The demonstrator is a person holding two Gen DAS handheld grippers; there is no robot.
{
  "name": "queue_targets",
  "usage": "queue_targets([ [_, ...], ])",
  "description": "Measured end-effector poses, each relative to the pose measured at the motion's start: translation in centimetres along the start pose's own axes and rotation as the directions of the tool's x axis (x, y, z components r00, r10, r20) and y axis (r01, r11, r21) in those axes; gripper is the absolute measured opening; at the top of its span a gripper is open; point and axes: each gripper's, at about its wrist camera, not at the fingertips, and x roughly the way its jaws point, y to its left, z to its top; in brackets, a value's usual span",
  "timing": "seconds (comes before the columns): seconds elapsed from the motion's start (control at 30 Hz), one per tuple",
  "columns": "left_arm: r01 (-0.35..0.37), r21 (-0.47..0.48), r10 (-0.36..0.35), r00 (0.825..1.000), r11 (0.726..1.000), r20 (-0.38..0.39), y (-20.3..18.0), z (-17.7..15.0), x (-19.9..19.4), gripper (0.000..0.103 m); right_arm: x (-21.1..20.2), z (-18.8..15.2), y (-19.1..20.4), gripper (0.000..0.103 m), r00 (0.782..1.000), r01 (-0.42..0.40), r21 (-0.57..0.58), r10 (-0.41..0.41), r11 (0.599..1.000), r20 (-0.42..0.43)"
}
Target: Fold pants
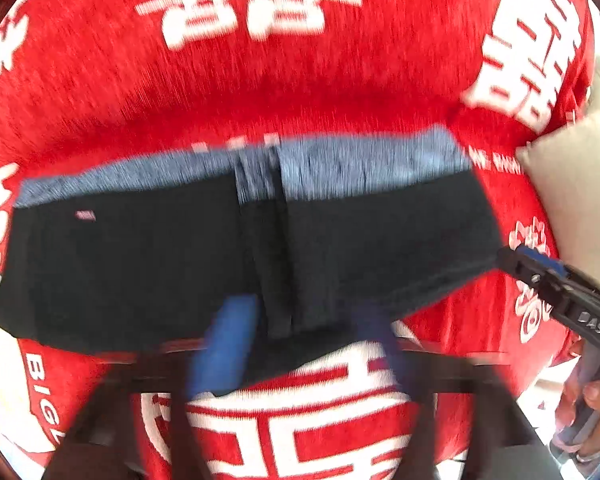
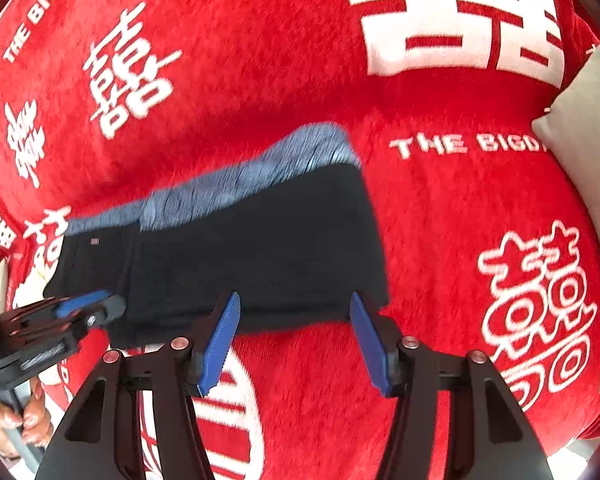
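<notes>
The folded pants point(image 1: 180, 248) are black with a blue-grey inner waistband along the far edge and lie flat on a red blanket. They also show in the right wrist view point(image 2: 252, 244). My left gripper point(image 1: 300, 336) is open at the near edge of the pants, its blue fingers point(image 1: 228, 344) blurred and spread over the fabric. In the right wrist view the left gripper point(image 2: 84, 308) sits at the pants' near left corner. My right gripper point(image 2: 296, 320) is open and empty just before the near edge. It shows in the left wrist view point(image 1: 532, 264) at the right corner.
The red blanket point(image 2: 300, 80) with white characters and lettering covers the whole surface. A cream pillow point(image 1: 572, 200) lies to the right, also in the right wrist view point(image 2: 580, 136). A hand point(image 2: 4, 416) holds the left gripper's handle.
</notes>
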Motion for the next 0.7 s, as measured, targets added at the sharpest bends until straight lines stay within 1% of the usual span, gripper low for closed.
queue_targets([
  [0.03, -0.003, 0.005, 0.003, 0.999, 1.0, 0.043, -0.3, 0.6, -0.5, 0.088, 0.1, 0.6, -0.1, 0.062, 1.0, 0.001, 0.002, -0.001, 1.0, 0.001],
  [0.13, -0.032, 0.009, 0.031, 0.999, 0.999, 0.044, -1.3, 2.0, 0.1, 0.088, 1.0, 2.8, -0.4, 0.062, 1.0, 0.021, 0.007, -0.021, 1.0, -0.007],
  [0.23, -0.042, -0.007, 0.042, 0.999, 0.999, 0.009, -2.1, 2.8, 1.8, 0.088, 2.1, 4.2, -0.6, 0.062, 0.999, 0.018, 0.024, -0.018, 1.0, -0.028],
  [0.37, -0.107, 0.021, 0.107, 0.994, 0.994, -0.017, -3.4, 2.6, 3.9, 0.088, 3.3, 5.2, -0.3, 0.062, 0.998, 0.007, 0.025, -0.005, 1.0, -0.056],
  [0.43, -0.122, 0.008, 0.122, 0.991, 0.993, -0.055, -3.3, 2.3, 5.3, 0.088, 4.0, 5.3, 0.2, 0.062, 0.998, -0.001, 0.002, 0.001, 1.0, -0.07],
  [0.5, -0.139, -0.012, 0.137, 0.986, 0.99, -0.094, -2.9, 1.9, 6.5, 0.088, 5.2, 5.3, 0.6, 0.065, 0.994, 0.018, -0.033, -0.021, 0.999, -0.104],
  [0.53, -0.138, -0.027, 0.134, 0.985, 0.99, -0.109, -2.5, 1.7, 7.0, 0.088, 5.7, 5.3, 0.7, 0.066, 0.993, 0.028, -0.043, -0.033, 0.999, -0.114],
  [0.57, -0.134, -0.039, 0.129, 0.985, 0.99, -0.115, -2.3, 1.5, 7.2, 0.088, 6.4, 5.2, 0.7, 0.067, 0.991, 0.036, -0.057, -0.043, 0.998, -0.128],
  [0.63, -0.128, -0.057, 0.121, 0.986, 0.99, -0.118, -2.0, 1.3, 7.6, 0.09, 7.7, 4.9, 0.9, 0.075, 0.987, 0.032, -0.096, -0.046, 0.995, -0.157],
  [0.7, -0.128, -0.06, 0.12, 0.985, 0.99, -0.121, -1.9, 1.2, 7.8, 0.09, 8.2, 4.5, 1.3, 0.079, 0.986, 0.033, -0.131, -0.054, 0.991, -0.156],
])
